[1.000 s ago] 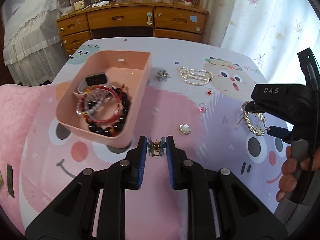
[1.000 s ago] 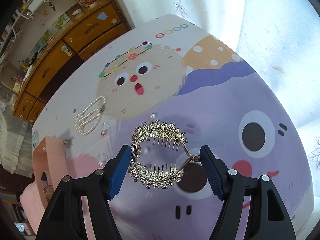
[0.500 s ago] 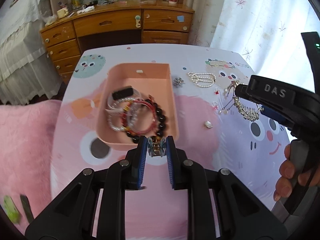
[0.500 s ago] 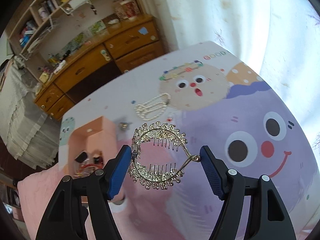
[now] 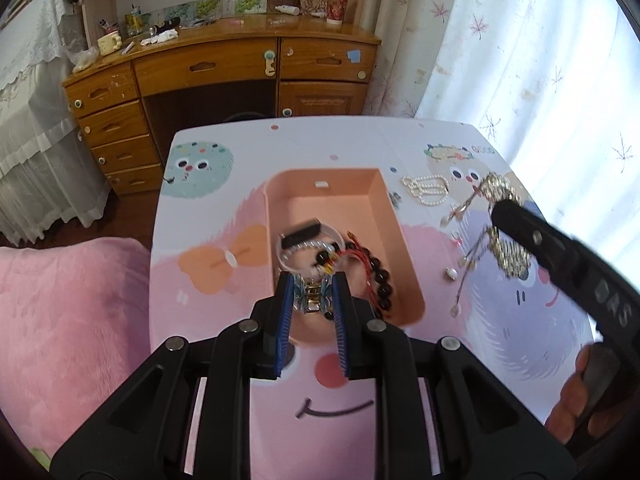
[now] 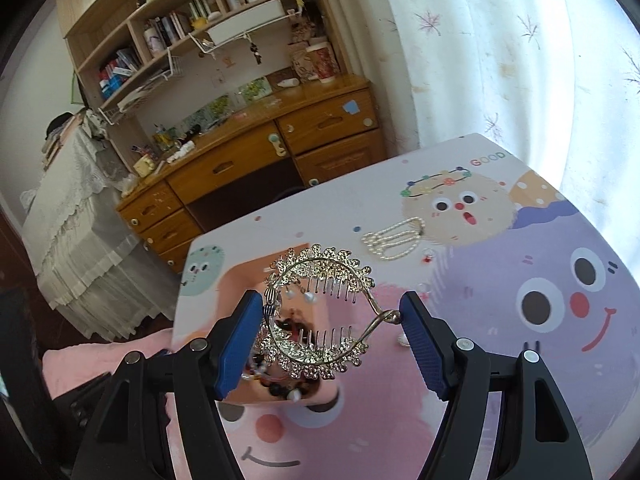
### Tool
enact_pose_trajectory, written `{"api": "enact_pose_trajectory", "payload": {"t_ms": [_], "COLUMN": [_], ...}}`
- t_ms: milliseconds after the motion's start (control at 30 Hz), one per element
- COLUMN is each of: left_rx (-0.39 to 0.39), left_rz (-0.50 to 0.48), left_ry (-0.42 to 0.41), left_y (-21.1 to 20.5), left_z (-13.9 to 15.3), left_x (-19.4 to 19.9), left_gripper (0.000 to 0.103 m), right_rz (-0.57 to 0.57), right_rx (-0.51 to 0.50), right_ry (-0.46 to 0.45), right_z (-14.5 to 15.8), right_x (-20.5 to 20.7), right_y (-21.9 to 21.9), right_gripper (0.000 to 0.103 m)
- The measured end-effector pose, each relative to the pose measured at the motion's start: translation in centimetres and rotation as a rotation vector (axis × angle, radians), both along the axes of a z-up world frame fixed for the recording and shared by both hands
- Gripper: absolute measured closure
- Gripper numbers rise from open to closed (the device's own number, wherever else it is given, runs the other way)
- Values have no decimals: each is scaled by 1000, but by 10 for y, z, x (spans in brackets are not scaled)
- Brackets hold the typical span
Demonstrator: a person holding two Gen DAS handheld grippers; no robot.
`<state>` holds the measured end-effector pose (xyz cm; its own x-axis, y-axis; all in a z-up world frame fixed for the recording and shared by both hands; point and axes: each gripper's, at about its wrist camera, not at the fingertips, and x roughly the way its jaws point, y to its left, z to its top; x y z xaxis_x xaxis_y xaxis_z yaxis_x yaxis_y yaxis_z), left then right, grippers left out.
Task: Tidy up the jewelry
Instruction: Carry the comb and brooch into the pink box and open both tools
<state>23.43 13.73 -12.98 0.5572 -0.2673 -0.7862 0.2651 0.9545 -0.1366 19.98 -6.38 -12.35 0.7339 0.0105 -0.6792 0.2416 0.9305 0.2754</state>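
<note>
The left gripper (image 5: pixel 312 304) has its jaws nearly closed on a small blue-and-gold hair claw (image 5: pixel 311 303), held above the near end of the pink plastic tray (image 5: pixel 404 236). The tray sits mid-bench on a cartoon-printed cloth and already holds a dark bead bracelet (image 5: pixel 380 276), red cord bangles (image 5: pixel 354 256) and a clear bead strand.

The right gripper (image 6: pixel 332 328) has its jaws spread wide, yet they pinch the two ends of a gold filigree hair comb (image 6: pixel 320 312), a ring-shaped piece with fine teeth and dangling pearl drops. It hangs over the tray's right rim, at about 3 o'clock from the claw.

The comb looks light, thin and springy; its teeth and pendants could bend or snag on the bracelets, so gripping the solid end loops seems wisest. The claw appears rigid, small and slippery, best held across its body.

A pearl necklace (image 6: pixel 394 238) lies at 1 o'clock from the tray, with small rings (image 6: pixel 428 256) and a pearl stud (image 5: pixel 451 273) scattered on the bench (image 5: pixel 224 152).
</note>
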Motion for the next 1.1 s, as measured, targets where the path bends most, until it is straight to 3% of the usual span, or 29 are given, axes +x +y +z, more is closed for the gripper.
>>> {"api": "enact_pose_trajectory", "payload": {"t_ms": [333,467,600,767,800,867,1100], "left_rx": [-91,-99,-148,-170,-165,-149,-127], "left_rz": [4,-1,-18,-68,-72,-80,-82], "left_ry": [-31,-54,-54,-46,-39,-27,-14], "left_y": [19,18,17,9,8,3,-5], "left_z": [5,4,2,-1,-2,-5,-5], "left_x": [43,56,68,76,77,78,70], "left_gripper": [86,86,86,84,77,52,48], "right_rz": [104,119,154,101,92,79,88], "right_rx": [0,18,22,51,57,65,30], "right_ry": [-57,-72,-83,-51,-37,-14,28], "right_z": [5,4,3,-4,-7,-12,-28], "right_x": [0,2,1,-8,-10,-12,-18], "right_y": [53,56,59,41,38,29,-7], "right_gripper": [32,39,40,39,39,39,39]}}
